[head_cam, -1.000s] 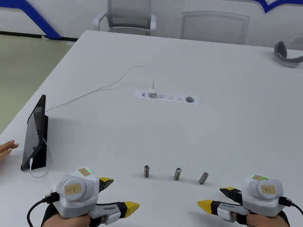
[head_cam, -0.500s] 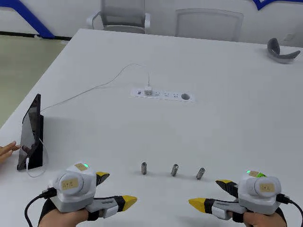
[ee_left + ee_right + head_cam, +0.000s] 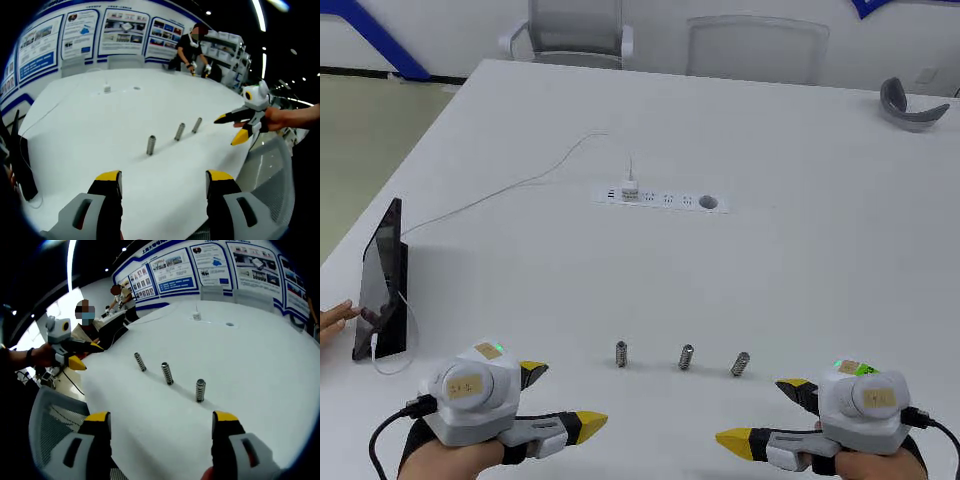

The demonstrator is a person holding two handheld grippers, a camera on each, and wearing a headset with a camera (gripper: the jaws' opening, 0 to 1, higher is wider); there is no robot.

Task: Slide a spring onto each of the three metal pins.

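Note:
Three small metal pins stand in a row on the white table, each with a spring coiled around it: the left pin (image 3: 621,353), the middle pin (image 3: 686,357) and the right pin (image 3: 740,363). The same row appears in the left gripper view, nearest pin (image 3: 151,145) first, and in the right gripper view, nearest pin (image 3: 200,390) first. My left gripper (image 3: 563,400) sits near the table's front edge, left of the row, open with nothing held. My right gripper (image 3: 763,414) sits right of the row, open with nothing held. Yellow fingertips (image 3: 108,176) frame the left gripper view.
A white power strip (image 3: 655,199) with a plugged cable lies mid-table. A dark tablet (image 3: 380,282) stands at the left edge beside a hand (image 3: 334,319). Grey chairs (image 3: 575,30) line the far side. A grey curved object (image 3: 906,104) rests far right. People stand in the background.
The head camera has tilted, shifting the whole scene up and left. Both grippers stay open near the front edge; the right one has edged slightly left. The pins have not moved.

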